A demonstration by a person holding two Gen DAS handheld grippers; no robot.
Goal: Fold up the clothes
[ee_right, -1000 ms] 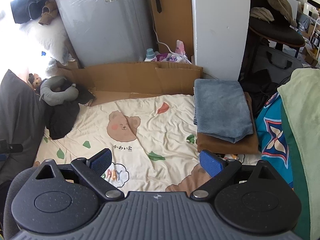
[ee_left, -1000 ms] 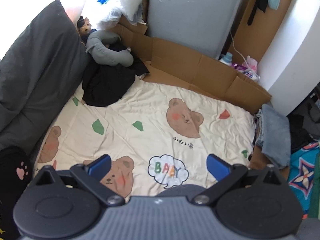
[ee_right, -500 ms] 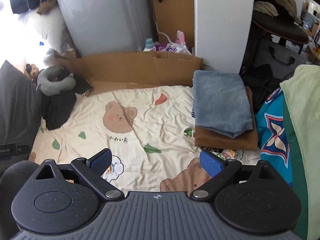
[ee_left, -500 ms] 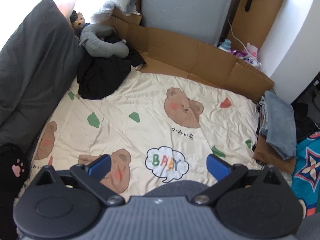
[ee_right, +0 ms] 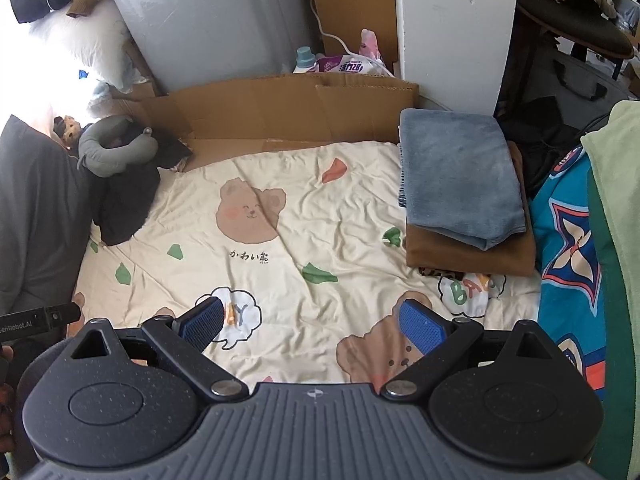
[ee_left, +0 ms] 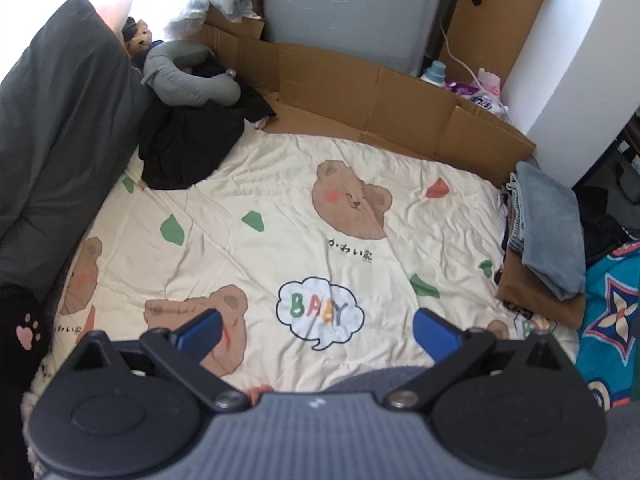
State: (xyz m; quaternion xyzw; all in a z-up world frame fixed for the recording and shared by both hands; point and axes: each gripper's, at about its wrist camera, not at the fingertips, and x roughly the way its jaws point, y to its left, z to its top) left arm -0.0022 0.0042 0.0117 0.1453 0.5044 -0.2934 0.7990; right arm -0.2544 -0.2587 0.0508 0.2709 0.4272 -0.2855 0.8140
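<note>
A crumpled black garment lies at the far left of the cream bear-print sheet, under a grey neck pillow. At the right edge sits a folded stack: a blue-grey cloth on a brown one. My left gripper hovers open above the near part of the sheet, holding nothing. My right gripper is open too and holds nothing, over the sheet's near right part.
A grey neck pillow and small plush toy rest at the far left corner. A dark grey pillow lines the left side. Flattened cardboard borders the far edge before a grey appliance. A teal patterned fabric lies at right.
Both grippers have drawn back and up from the bed, so more of the sheet and the folded stack shows. Both jaws stayed open.
</note>
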